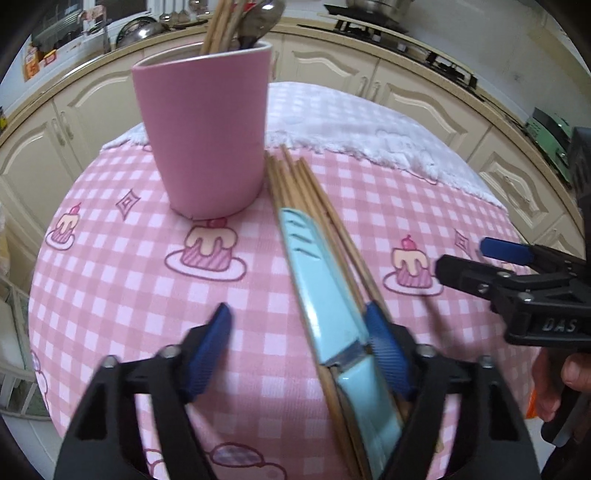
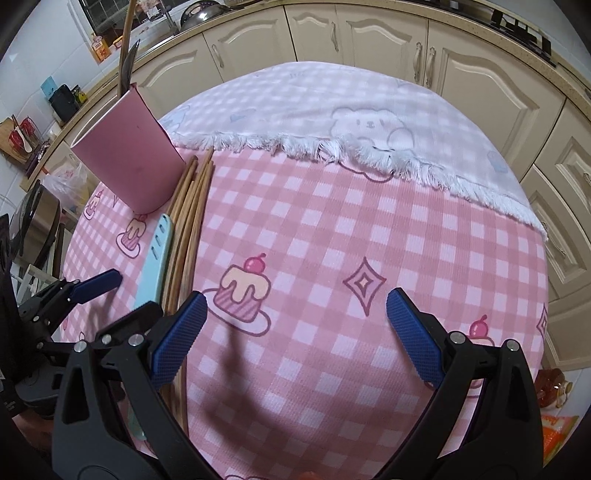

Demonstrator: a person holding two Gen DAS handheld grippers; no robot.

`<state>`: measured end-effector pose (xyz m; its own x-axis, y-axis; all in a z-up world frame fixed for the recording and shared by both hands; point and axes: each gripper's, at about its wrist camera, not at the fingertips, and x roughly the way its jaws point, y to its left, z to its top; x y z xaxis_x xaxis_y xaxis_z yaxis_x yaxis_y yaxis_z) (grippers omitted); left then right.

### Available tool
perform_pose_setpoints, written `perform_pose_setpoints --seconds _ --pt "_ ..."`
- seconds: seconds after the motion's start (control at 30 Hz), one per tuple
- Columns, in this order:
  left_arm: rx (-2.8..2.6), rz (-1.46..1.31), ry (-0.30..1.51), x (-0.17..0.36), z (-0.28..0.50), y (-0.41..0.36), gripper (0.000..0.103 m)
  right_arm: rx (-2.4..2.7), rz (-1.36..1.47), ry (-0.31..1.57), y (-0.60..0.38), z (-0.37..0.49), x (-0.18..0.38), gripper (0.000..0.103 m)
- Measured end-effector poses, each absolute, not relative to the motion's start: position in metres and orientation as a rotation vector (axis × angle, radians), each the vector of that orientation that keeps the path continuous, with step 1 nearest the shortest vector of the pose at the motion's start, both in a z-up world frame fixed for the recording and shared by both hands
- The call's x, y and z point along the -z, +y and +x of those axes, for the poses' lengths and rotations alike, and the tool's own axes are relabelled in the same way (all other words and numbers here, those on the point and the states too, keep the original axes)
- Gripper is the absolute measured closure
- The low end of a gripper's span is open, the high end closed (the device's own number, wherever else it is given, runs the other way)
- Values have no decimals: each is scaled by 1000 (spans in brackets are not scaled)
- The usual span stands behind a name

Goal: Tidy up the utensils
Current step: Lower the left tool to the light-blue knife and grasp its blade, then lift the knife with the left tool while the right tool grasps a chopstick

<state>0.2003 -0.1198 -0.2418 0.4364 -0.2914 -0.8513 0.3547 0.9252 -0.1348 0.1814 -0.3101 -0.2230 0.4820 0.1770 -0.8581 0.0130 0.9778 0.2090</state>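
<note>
A pink cup stands on the pink checked tablecloth and holds wooden chopsticks and a metal spoon. Beside it lie several wooden chopsticks and a light blue knife on top of them. My left gripper is open, low over the cloth, with the knife and chopsticks just inside its right finger. My right gripper is open and empty over the cloth to the right of the chopsticks. The cup and knife also show in the right wrist view.
A white fringed cloth covers the far part of the table. Cream kitchen cabinets run behind, with a stove and metal bowls on the counter. The right gripper shows at the right of the left wrist view.
</note>
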Motion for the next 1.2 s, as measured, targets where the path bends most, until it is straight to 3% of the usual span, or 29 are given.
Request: perform_pose_setpoints --seconds 0.13,0.3,0.7,0.83,0.97,1.1,1.2 --pt "447 62 1053 241 200 -121 65 -120 172 1074 -302 184 226 7" --pt "501 42 1058 240 200 -115 74 -142 117 1090 -287 187 227 7" --pt "493 126 1055 237 214 -84 77 -150 -58 1142 -251 198 238 8" --pt "501 179 1058 240 220 -86 76 -148 -81 1152 -247 203 236 16" --pt "499 227 1063 240 230 -96 65 -151 -91 1167 -241 215 233 25" --pt "494 290 1069 241 232 -105 66 -151 -103 1191 -234 232 232 30" --pt "498 304 1075 240 233 -106 77 -197 -114 1186 -226 239 229 54"
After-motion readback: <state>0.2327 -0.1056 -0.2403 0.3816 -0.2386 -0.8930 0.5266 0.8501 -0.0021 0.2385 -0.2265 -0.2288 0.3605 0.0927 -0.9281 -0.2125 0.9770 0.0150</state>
